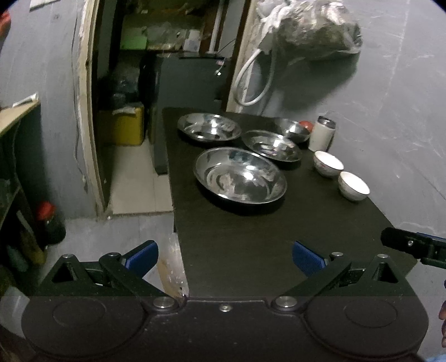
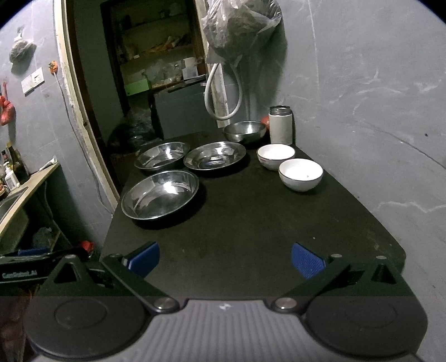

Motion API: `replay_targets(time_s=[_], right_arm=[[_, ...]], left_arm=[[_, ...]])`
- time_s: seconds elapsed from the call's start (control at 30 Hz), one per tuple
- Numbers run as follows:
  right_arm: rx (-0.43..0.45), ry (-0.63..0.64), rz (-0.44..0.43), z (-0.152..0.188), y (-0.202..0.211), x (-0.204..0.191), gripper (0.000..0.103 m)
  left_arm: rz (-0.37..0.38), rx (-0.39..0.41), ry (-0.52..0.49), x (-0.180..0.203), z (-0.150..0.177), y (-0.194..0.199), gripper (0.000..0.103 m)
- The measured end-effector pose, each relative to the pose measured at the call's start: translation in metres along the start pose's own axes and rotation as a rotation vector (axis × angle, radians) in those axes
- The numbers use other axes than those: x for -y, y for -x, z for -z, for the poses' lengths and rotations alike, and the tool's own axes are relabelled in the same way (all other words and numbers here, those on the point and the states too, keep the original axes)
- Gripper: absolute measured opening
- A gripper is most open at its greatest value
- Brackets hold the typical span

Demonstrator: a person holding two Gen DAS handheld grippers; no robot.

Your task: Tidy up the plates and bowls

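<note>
Grey plastered walls and an open doorway surround a dark, matte bench [image 2: 251, 222] that carries all the dishes toward its far half, while both pairs of tongs hang over its bare near edge. Nearest is a large steel plate [image 1: 241, 176], round, shallow and mirror-bright, lying close to the bench's left edge; being round, it has no long axis, so its raised rim can be taken from any side. It lies straight ahead of the left tongs [image 1: 224, 257] and ahead and to the left of the right tongs [image 2: 225, 257], so the left pair looks the better placed for it. Behind it sit two more steel plates, one [image 1: 209, 126] by the far left corner and one [image 1: 271, 145] nearer the middle, both of the same thin polished metal, none touching another. A deeper steel bowl [image 2: 244, 130] stands at the far edge. Along the right edge are two small white bowls [image 2: 301, 173] [image 2: 275, 155], glazed and smooth, with dark rim lines, just beside each other and ahead and a little right of the right tongs. A white cylinder flask [image 2: 281, 124] with a metal top stands upright near the far right corner. A plastic bag [image 2: 239, 25] hangs on the wall above, with a white hose [image 2: 211, 92] looped below it. Both pairs of tongs are spread wide and hold nothing, their blue ribbed pads [image 1: 142, 257] well apart. Nothing is stacked yet, so sorting appears not to have begun.
</note>
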State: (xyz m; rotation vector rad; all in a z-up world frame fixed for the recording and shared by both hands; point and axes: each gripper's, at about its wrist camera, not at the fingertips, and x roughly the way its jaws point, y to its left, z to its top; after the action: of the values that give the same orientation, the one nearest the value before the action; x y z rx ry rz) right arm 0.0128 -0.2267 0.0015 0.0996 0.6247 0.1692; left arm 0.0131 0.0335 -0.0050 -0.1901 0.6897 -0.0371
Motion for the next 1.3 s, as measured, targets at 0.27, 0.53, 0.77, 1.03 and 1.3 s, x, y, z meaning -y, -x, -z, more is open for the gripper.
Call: replay_targets(time_s=[0.27, 0.53, 0.77, 1.03, 1.3], right_arm=[[-0.010, 0.023, -0.047, -0.024, -0.039, -0.001, 0.103], [-0.061, 0.037, -0.123, -0.048, -0.088, -0.003, 0.103], [-0.086, 0.007, -0.169, -0.069, -0.121, -0.013, 0.103], [-0.055, -0.008, -0.155, -0.095, -0.168, -0.051, 0.103], [-0.063, -0.084, -0.131, -0.129, -0.229, -0.090, 0.103]], left_arm=[[0.016, -0.041, 0.040, -0.009, -0.022, -0.034, 0.102], [-0.147, -0.027, 0.079, -0.024, -0.064, -0.056, 0.102], [-0.183, -0.019, 0.084, -0.066, -0.121, -0.091, 0.102], [-0.082, -0.002, -0.025, -0.109, -0.196, -0.170, 0.102], [0.043, -0.040, -0.117, -0.129, -0.260, -0.271, 0.102]])
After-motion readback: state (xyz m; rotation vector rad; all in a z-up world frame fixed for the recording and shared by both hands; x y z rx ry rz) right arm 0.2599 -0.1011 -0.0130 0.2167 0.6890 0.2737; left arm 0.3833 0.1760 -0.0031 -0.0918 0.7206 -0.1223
